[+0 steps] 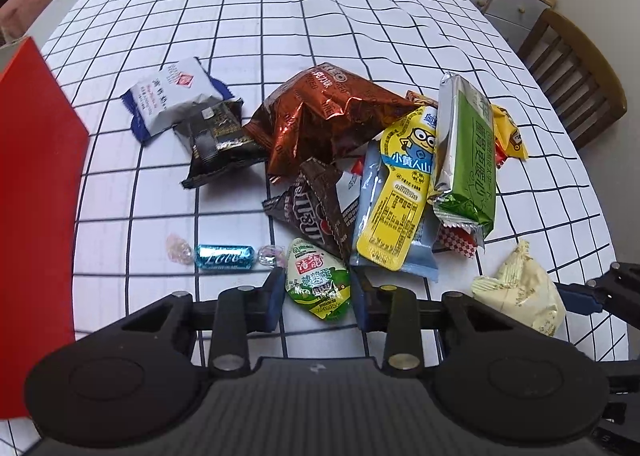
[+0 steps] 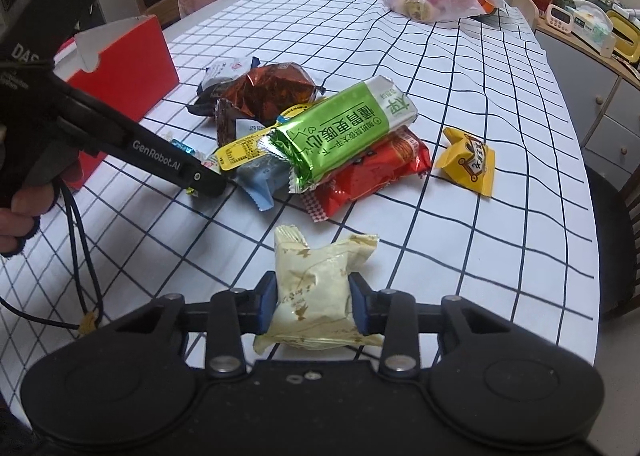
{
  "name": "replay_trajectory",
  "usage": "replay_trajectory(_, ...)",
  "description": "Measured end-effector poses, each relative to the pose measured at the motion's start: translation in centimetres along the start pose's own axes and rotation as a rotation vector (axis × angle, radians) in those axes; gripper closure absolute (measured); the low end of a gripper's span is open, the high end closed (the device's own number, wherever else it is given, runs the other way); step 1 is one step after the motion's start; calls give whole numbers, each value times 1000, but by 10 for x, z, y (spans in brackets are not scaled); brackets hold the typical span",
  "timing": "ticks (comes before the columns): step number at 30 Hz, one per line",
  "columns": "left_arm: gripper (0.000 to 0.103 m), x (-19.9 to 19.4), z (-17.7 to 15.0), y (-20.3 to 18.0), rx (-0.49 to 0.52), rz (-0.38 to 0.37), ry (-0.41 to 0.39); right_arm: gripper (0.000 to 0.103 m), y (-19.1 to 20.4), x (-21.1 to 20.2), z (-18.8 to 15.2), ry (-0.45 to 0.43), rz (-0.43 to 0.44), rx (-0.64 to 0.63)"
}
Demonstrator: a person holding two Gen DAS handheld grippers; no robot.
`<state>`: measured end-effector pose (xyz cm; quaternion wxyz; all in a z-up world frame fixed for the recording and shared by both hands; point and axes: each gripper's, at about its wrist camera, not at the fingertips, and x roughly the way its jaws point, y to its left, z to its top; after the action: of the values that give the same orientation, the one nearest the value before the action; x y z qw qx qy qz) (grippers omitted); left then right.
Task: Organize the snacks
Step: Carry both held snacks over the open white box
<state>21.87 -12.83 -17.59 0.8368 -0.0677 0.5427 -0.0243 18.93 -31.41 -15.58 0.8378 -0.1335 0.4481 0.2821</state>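
Landmark taken: red box (image 2: 132, 56), open-topped, at the left edge of the checked tablecloth (image 1: 360, 16).

Left gripper (image 1: 318, 298): blue pads clamped on a small green-and-white egg-shaped packet (image 1: 318, 284), pinched across its width, long axis pointing away from the gripper toward the heap. Packet on the near side of the snack heap, right of the red box, with a blue foil candy (image 1: 224, 256) lying between packet and box. Nearer to the box than anything held on the other side.

Right gripper (image 2: 312, 306): pads pressed on both flanks of a cream pastry packet (image 2: 320, 288), wrapper dented at the contact. Packet well right of the red box, with the heap, topped by a green cracker pack (image 2: 344, 128), between it and the box.

Judged: both grips seated, neither packet visibly lifted. Box lies left of both; left hand has the short, unobstructed path. Right hand must cross over the heap or the left gripper, so risk of collision if moved together.
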Motion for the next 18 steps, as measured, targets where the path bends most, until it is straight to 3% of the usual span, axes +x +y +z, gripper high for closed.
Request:
replay_trajectory(8, 70, -23, -19, 0, -54, 0, -11, 67, 3, -23, -7, -14, 47, 27)
replay_trajectory(18, 69, -86, -42, 9, -124, 32, -105, 67, 24, -57, 11, -81, 100, -12)
